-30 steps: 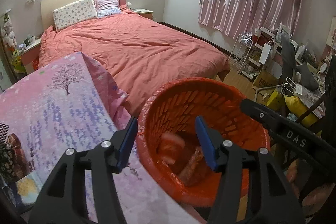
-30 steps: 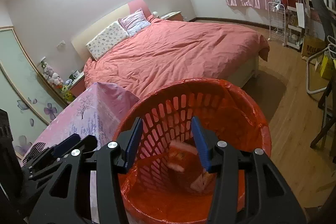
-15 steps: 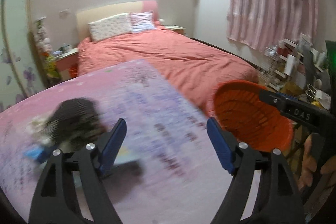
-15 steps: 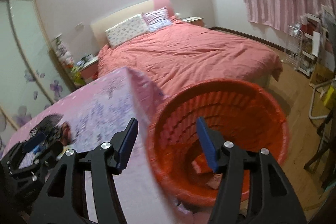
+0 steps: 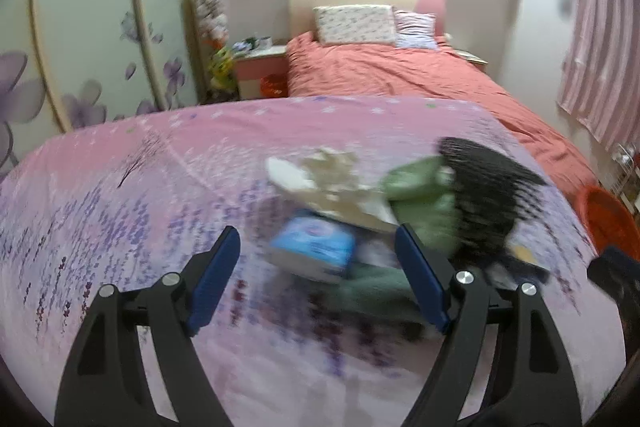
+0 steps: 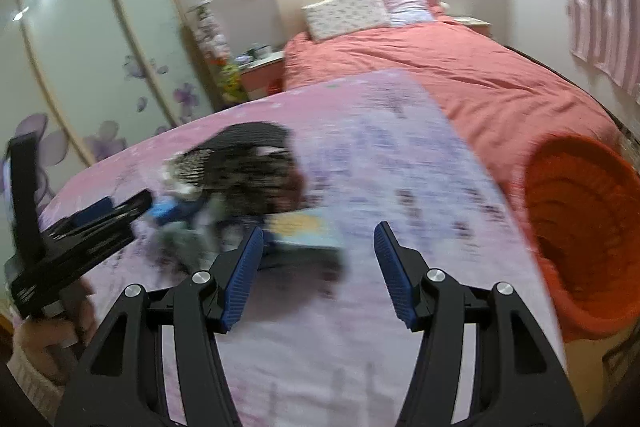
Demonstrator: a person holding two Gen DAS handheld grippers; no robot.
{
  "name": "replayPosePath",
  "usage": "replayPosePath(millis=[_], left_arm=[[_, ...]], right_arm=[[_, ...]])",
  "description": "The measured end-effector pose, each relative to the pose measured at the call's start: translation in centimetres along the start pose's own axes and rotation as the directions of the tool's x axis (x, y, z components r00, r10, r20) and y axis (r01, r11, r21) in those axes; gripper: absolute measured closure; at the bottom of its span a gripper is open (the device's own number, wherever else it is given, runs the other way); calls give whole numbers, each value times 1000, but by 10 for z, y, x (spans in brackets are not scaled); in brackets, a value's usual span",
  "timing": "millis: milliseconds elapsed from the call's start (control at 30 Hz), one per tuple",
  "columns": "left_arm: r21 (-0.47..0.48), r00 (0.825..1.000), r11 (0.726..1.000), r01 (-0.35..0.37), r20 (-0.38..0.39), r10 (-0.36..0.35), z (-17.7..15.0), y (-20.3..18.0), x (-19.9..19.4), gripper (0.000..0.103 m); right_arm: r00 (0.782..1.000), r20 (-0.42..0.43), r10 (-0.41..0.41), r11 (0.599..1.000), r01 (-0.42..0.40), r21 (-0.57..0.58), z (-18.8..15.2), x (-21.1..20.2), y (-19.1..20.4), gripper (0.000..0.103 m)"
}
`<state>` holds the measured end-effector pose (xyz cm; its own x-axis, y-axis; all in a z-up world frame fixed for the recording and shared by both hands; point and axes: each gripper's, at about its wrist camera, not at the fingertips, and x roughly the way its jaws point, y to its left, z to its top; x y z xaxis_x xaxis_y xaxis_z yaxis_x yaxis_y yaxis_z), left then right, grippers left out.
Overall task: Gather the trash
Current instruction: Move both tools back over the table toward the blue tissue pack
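A blurred pile of trash lies on the table's pink flowered cloth (image 5: 120,187): crumpled white paper (image 5: 332,179), a blue packet (image 5: 312,243), a green bag (image 5: 424,195) and a black mesh piece (image 5: 488,187). My left gripper (image 5: 316,231) hovers open just short of the blue packet, and its pads touch nothing. In the right wrist view the black mesh piece (image 6: 252,163) shows at left, with a flat pale blue and yellow packet (image 6: 304,231) in front of it. My right gripper (image 6: 319,229) is open beside that packet and holds nothing. The orange bin (image 6: 580,227) stands off the table's right edge.
Beyond the table is a bed (image 5: 400,79) with a salmon cover and pillows. A nightstand (image 5: 260,67) and flowered wardrobe doors (image 5: 100,27) are at the left. A striped pink curtain (image 5: 600,47) hangs at the right. A hand (image 6: 48,339) holds the left tool.
Both views have swung left, from over the orange bin to the trash pile on the table. The bin now sits at the right edge. Both pairs of jaws stand wider.
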<state>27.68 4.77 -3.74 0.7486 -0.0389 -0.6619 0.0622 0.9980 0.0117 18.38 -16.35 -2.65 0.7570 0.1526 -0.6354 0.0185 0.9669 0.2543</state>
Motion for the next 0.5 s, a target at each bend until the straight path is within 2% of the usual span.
replayPosePath(millis=[100,167,300,367,400,500], left_arm=[[-6,999,1000,21,-27,-22,7,6,14,25],[-4,998,999,48,-50,-48,10,7,25,25],[23,994,998,51,-96,-48,7,0,44,25],[48,993,998,47,-112,-42,3,-2,50,29],[60,993,997,43,-116,-36,0,0,51,37],[66,991,997,33,-129,-24,-7,10,53,41]], right_arm=[[1000,-7,-5,999,5,-35,1,12,23,45],[1000,-28,-5,1000,5,-27,1,23,30,45],[996,-80,-26,1000,24,-19,-3,39,33,45],[994,-99,-55,998,53,-27,-8,46,33,45],[992,-105,-72,997,69,-28,-11,47,30,45],[987,-93,-134,991,133,-20,-13,44,18,45]])
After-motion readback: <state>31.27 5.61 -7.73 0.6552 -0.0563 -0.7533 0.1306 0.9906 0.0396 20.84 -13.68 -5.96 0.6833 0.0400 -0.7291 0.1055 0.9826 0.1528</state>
